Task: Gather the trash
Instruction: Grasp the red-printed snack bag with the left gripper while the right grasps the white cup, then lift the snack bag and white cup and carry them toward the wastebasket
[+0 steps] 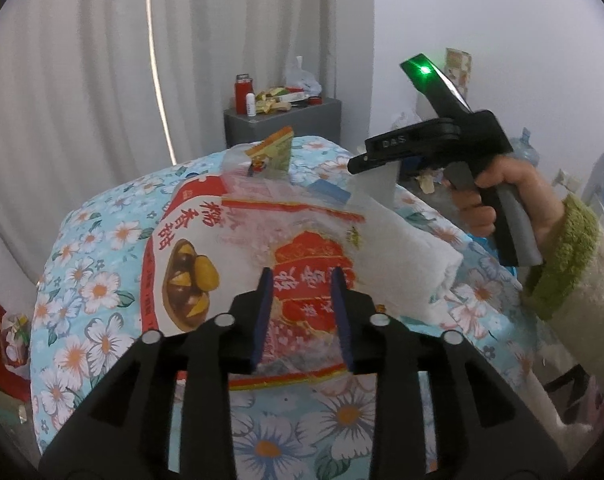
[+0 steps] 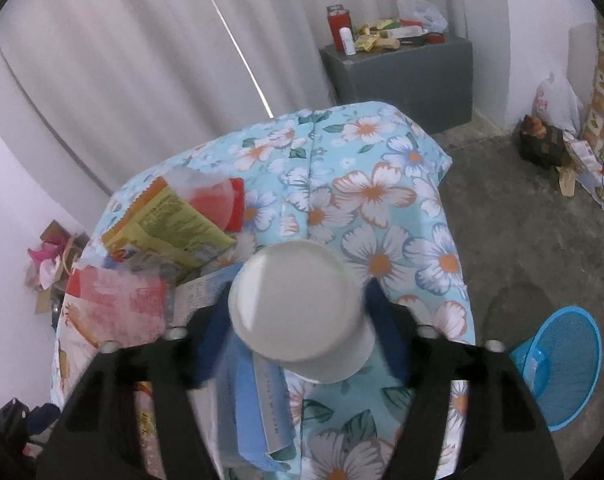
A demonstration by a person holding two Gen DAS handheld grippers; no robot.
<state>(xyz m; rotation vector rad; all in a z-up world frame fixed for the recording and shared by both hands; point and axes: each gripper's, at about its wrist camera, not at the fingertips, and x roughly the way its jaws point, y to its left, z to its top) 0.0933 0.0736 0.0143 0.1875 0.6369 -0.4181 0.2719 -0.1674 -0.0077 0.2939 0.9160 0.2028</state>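
Observation:
A large clear plastic bag [image 1: 238, 248] printed in red and white lies flat on the flowered tablecloth [image 1: 102, 280]. My left gripper [image 1: 302, 286] hovers just over it, jaws apart, with the bag's film showing in the gap and nothing pinched. A white paper cup [image 2: 298, 312] stands upside down near the cloth's right edge. My right gripper [image 2: 298, 320] straddles it with a blue pad against each side. From the left wrist, that right gripper [image 1: 359, 164] is seen in a person's hand, above the cup [image 1: 377, 188]. A yellow snack wrapper [image 2: 170, 220] and a blue paper strip [image 2: 254, 392] lie nearby.
A folded white towel [image 1: 417, 260] lies right of the bag. A blue mesh basket [image 2: 557, 364] stands on the concrete floor beside the table. A grey cabinet [image 2: 405, 80] with a red bottle and clutter is behind, against curtains. Bags and boxes line the walls.

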